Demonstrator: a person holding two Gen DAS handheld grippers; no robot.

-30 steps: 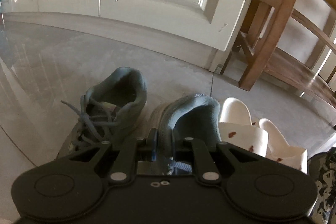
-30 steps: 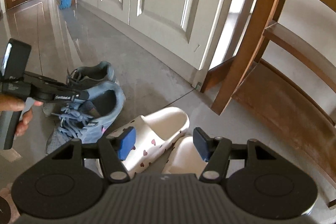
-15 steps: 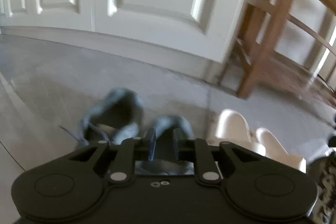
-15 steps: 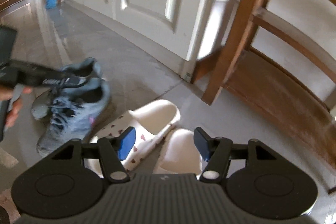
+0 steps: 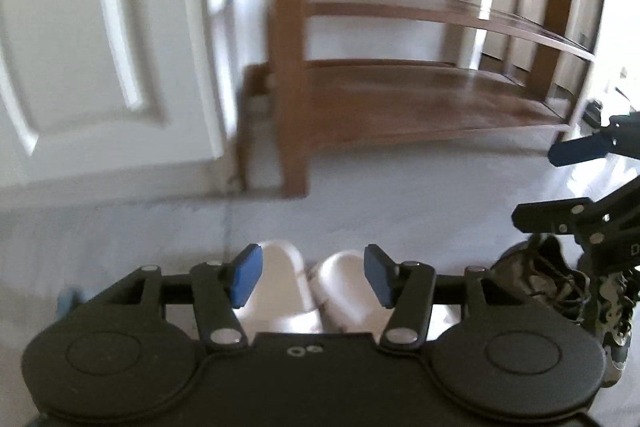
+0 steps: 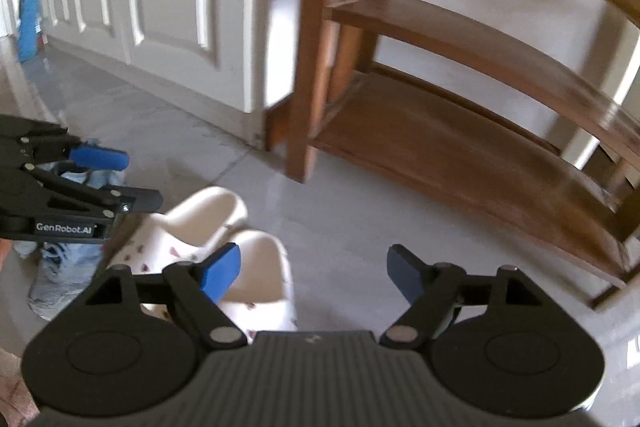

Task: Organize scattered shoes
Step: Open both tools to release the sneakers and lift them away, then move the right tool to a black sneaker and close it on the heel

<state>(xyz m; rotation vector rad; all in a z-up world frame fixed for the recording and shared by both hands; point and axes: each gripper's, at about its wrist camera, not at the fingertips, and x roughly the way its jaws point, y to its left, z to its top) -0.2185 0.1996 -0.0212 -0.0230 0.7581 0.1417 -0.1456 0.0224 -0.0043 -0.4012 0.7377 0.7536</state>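
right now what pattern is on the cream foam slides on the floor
Small dark red heart-like spots on the cream foam slides; clearest in the right wrist view.

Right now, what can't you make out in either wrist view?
- Slippers, left view: heels hidden behind the left claw.
- Blue sneakers, right view: mostly covered by the left claw.
- Dark shoe, left view: blurred, cut off by right claw.
- Shelf: motion-blurred.

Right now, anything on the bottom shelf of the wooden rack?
Nothing seen on the bottom shelf of the wooden rack: bare wood. Its far right end is out of frame. White slippers sit on the floor.
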